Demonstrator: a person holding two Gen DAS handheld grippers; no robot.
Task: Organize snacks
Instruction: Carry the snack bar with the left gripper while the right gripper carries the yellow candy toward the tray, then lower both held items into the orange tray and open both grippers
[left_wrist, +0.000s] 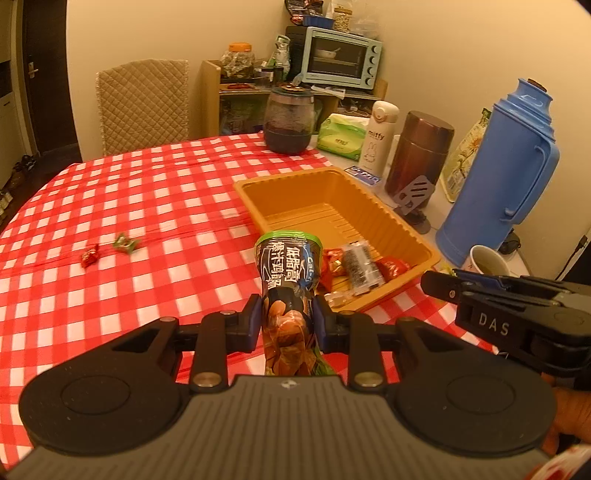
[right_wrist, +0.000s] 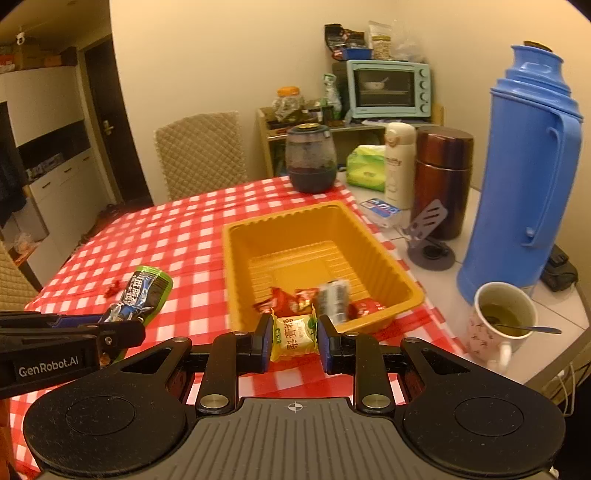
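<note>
Both snacks carried toward the orange tray

The left gripper (left_wrist: 288, 321) clamps a long green-topped packet (left_wrist: 290, 291); the right gripper (right_wrist: 293, 341) pinches a yellow sachet (right_wrist: 294, 338). Both sit just before the orange tray's (right_wrist: 236, 266) near rim; next, likely clear it and let go inside.

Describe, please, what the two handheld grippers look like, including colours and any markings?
Both are black, with a ribbed grey base, round side discs and blue finger pads. The left gripper reads "GenRobot.AI" on its side; the right gripper reads "DAS".
</note>
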